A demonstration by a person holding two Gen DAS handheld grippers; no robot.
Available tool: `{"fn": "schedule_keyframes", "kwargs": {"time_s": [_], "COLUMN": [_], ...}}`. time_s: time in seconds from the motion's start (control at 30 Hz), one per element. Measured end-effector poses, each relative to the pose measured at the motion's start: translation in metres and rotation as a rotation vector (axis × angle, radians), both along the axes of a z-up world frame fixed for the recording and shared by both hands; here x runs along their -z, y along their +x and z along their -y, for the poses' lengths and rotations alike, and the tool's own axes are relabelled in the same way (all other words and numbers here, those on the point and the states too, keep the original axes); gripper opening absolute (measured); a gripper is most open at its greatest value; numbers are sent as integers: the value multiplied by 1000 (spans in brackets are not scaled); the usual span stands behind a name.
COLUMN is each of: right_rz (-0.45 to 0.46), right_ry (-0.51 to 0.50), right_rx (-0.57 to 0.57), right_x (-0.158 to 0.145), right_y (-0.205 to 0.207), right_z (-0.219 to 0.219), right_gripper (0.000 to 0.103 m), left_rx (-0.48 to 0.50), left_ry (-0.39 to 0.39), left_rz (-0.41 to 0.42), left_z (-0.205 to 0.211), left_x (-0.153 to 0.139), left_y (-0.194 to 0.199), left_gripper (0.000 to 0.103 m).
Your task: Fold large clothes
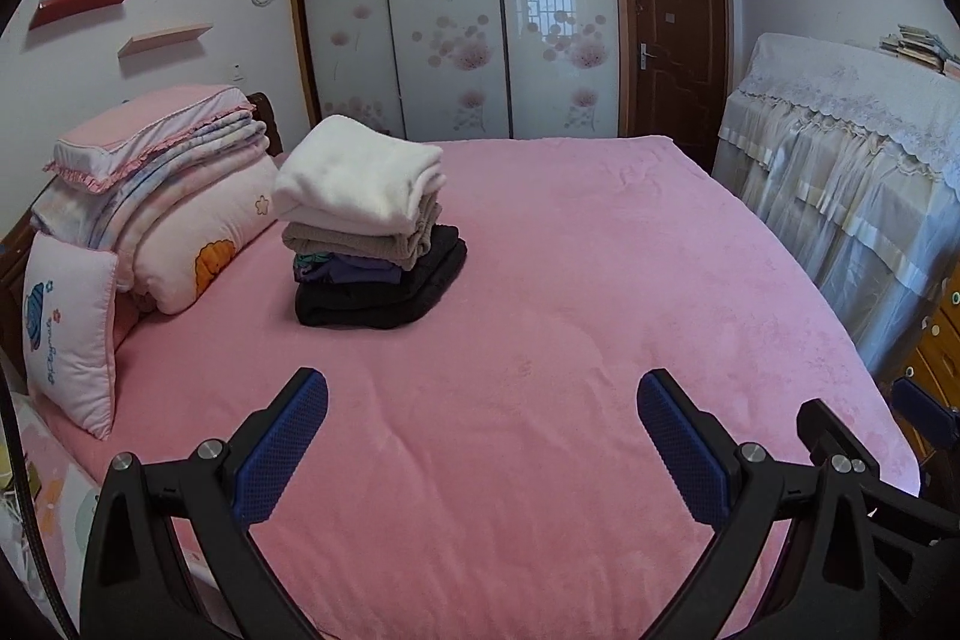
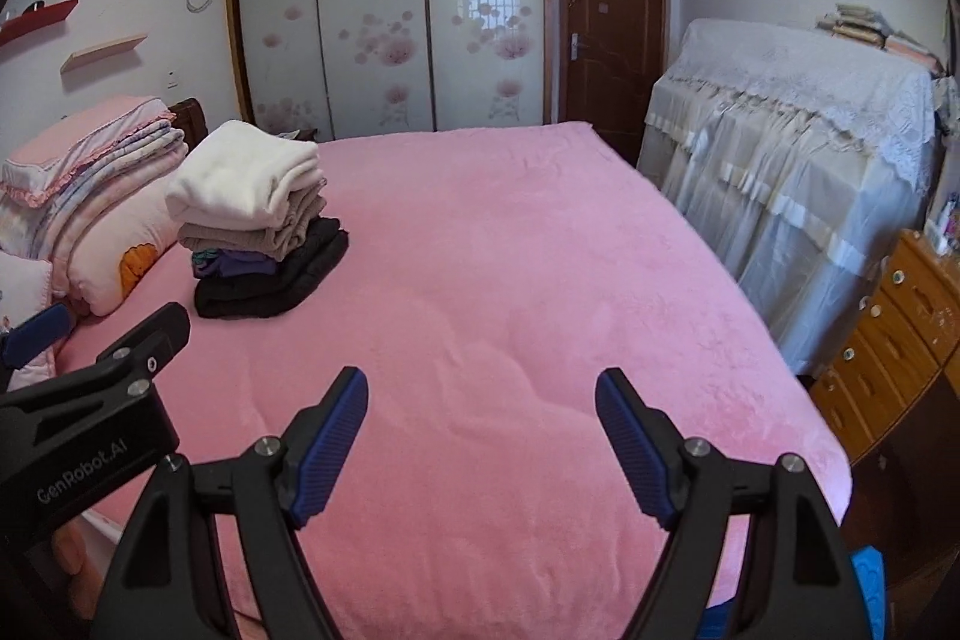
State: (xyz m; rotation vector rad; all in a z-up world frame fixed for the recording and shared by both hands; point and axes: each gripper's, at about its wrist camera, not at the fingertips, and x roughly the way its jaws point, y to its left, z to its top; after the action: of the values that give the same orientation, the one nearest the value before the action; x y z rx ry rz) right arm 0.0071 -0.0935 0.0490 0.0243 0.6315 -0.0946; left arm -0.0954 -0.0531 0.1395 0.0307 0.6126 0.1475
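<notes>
Both the left gripper [image 1: 483, 430] and right gripper [image 2: 480, 436] hang wide open and empty over the bare pink bed [image 1: 570, 280]. The folded clothes stack [image 1: 372, 226] sits left of centre, so folding looks finished; next calls for a fresh garment, none visible.

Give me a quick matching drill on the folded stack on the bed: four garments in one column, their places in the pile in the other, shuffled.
Garments:
1. white fleece
2. beige knit
3. purple garment
4. black garment

Places:
A. bottom, on the pink bedspread
B. top of the stack
C. directly under the top piece
D. directly above the bottom piece

Pairs: 1-B, 2-C, 3-D, 4-A
</notes>
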Motion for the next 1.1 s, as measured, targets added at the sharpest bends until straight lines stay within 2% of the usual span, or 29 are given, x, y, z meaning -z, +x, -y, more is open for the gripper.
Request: {"fn": "schedule_keyframes", "kwargs": {"time_s": [0.1, 0.27, 0.63, 1.1], "right_rz": [36, 60, 36, 17], "right_ry": [-26, -18, 30, 42], "right_rx": [12, 6, -27, -46], "right_x": [-3, -6, -2, 5], "right_y": [-10, -18, -21, -20], "right_z": [1, 6, 9, 7], "right_gripper": [79, 79, 79, 79], "left_rx": [-4, -8, -26, -41], "left_ry": [-20, -11, -17, -38], "left_rz": [-22, -40, -73, -102], "left_z": [-3, -5, -7, -7], "left_x": [2, 5, 7, 14], "left_y": [-1, -2, -7, -7], "left_gripper": [103, 103, 103, 102]}}
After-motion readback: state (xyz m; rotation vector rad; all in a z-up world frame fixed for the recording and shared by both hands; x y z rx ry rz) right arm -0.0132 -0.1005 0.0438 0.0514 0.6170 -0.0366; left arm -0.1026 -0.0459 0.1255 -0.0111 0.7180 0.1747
